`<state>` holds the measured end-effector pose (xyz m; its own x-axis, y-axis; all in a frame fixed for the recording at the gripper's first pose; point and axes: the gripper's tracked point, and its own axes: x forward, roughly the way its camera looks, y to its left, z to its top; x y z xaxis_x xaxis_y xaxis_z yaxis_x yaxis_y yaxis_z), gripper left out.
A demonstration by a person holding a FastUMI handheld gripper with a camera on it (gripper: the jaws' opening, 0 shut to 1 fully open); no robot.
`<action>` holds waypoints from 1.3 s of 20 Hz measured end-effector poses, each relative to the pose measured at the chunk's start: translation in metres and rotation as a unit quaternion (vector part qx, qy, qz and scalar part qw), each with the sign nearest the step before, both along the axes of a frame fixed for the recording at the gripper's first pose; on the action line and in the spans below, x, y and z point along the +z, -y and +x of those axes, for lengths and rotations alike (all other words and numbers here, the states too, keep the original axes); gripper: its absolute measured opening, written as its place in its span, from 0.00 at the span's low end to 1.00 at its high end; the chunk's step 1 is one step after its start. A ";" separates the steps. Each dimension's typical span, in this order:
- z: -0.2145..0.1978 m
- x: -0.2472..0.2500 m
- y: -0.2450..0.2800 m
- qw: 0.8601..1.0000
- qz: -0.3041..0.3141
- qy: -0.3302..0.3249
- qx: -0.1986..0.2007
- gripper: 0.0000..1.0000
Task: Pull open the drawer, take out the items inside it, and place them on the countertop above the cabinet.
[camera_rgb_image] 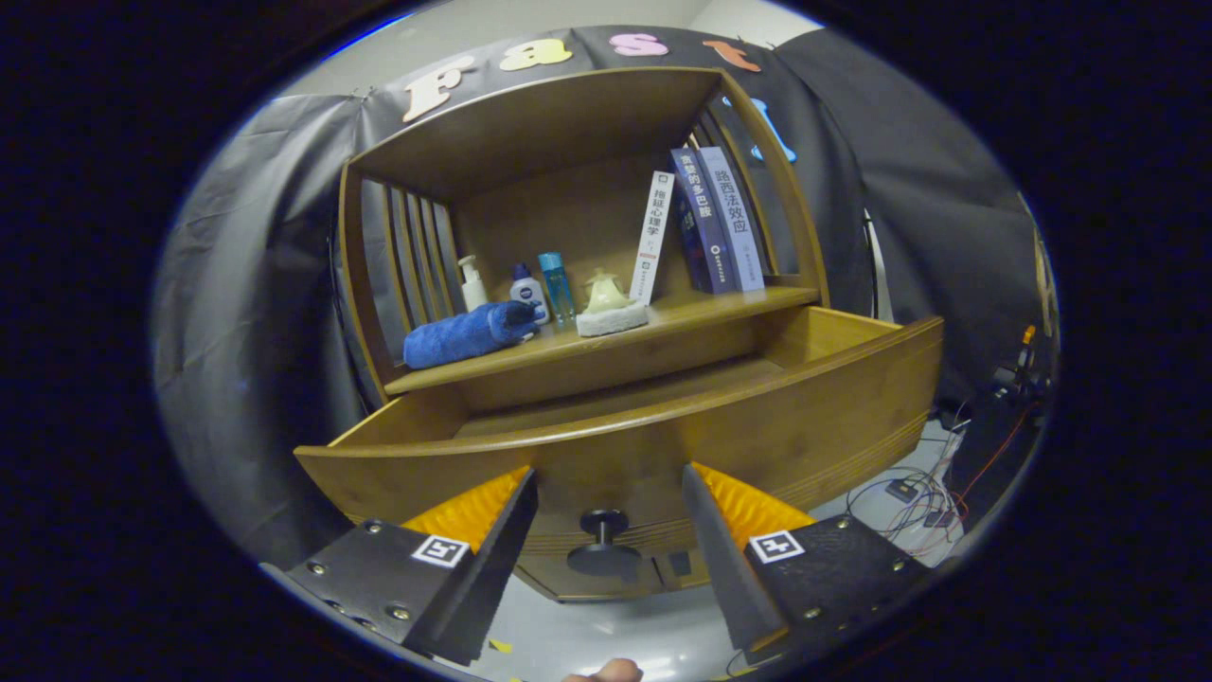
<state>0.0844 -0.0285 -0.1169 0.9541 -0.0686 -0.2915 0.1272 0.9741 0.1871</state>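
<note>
In the gripper view the drawer (653, 417) stands pulled open, its knob (603, 524) between the spread, empty fingers of the gripper (609, 493). A blue towel (469, 333) and a sponge (612, 320) lie on the countertop (720, 308); judging by this, little remains, though the drawer's inside is mostly hidden.

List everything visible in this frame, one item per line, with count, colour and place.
Cabinet: 1, brown wood, beyond the fingers.
Drawer: 1, brown wood, pulled open; the inside floor that shows is bare.
Drawer knob: 1, dark, between the open fingers.
Towel: 1, blue, rolled, on the countertop at its near edge.
Bottles: 3, white, white-and-blue, teal, behind the towel.
Sponge: 1, white, under a pale yellow-green object.
Books: 3, one white, two blue, leaning beside the sponge.
Cables: several, on the floor beside the cabinet.
Gripper: 1, fingers open, touching nothing.
</note>
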 end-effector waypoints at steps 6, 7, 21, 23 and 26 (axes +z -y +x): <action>0.004 0.002 0.002 1.000 0.003 0.004 -0.001 0.92; 0.005 0.002 0.002 1.000 0.003 0.003 0.000 0.92; 0.042 -0.001 0.007 1.000 0.010 -0.003 0.004 0.93; 0.053 -0.003 0.007 1.000 0.009 -0.006 0.005 0.93; 0.066 -0.005 0.008 1.000 0.009 -0.008 0.007 0.93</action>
<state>0.1500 -0.0370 -0.1219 0.9500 -0.0503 -0.3081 0.1171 0.9723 0.2023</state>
